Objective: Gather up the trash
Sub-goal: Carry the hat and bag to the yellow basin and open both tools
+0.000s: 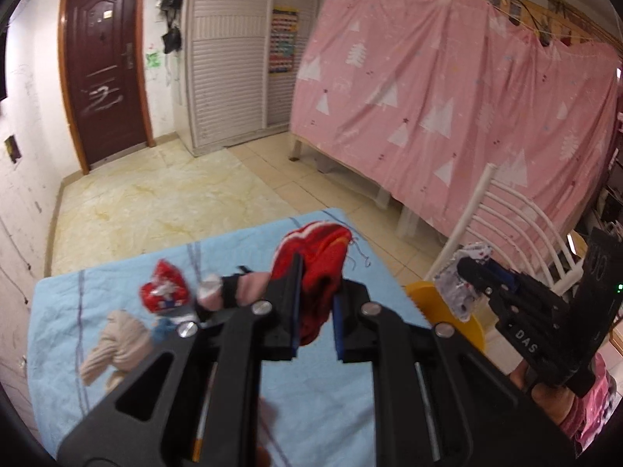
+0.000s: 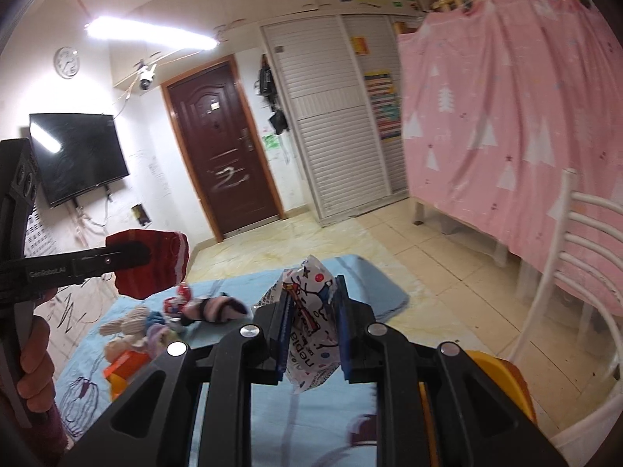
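A ceiling tube light (image 2: 152,33) at eleven o'clock glares white, reflecting off the television (image 2: 76,155); fisheye edges bend and darken, with slight blur throughout.

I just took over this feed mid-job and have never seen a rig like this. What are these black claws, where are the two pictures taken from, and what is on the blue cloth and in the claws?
No robot here: a person holds a two-finger gripper in each hand, with a camera on each looking along its fingers. One picture is from the left gripper, shut on a red knitted piece. The other is from the right gripper, shut on a printed plastic wrapper. Each view also shows the other gripper from the side. On the blue cloth lie a red snack packet, a pink and black sock and a beige knitted item. A yellow bin stands beside the cloth.
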A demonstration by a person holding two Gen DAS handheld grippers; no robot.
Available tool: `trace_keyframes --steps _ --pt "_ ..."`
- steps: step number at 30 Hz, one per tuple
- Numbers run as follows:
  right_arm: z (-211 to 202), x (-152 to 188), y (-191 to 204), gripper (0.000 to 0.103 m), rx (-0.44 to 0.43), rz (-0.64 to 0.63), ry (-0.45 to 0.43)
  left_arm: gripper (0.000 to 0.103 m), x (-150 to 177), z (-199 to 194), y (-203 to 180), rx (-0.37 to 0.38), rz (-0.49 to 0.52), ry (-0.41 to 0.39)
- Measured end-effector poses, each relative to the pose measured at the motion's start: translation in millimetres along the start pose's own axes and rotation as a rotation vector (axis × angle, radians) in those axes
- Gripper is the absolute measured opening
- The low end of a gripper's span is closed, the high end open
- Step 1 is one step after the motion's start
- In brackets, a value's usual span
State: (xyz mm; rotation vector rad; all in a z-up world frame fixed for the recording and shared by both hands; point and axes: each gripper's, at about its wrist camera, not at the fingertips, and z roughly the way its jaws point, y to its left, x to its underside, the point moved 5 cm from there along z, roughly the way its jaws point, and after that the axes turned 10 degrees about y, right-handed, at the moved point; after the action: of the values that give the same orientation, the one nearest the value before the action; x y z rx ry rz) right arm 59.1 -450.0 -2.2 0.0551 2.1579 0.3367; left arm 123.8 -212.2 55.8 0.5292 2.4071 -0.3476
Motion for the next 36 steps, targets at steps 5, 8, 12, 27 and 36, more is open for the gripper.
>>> trace_keyframes --steps 5,8,12,27,36 --pt "-7 12 -42 0.014 0.049 0.051 0.000 0.012 -2 23 -46 0.086 0.044 0.043" --pt "-8 22 -62 0.014 0.078 0.079 0.007 0.012 0 39 -73 0.126 0.069 0.072" --pt "-6 31 -88 0.014 0.106 0.113 0.016 0.012 5 63 -104 0.171 0.096 0.130" --pt "2 67 -138 0.018 0.121 0.216 0.070 0.036 11 109 -158 0.196 0.151 0.248" --pt "-2 64 -137 0.028 0.117 0.231 0.069 0.070 2 89 -157 0.167 0.134 0.184"
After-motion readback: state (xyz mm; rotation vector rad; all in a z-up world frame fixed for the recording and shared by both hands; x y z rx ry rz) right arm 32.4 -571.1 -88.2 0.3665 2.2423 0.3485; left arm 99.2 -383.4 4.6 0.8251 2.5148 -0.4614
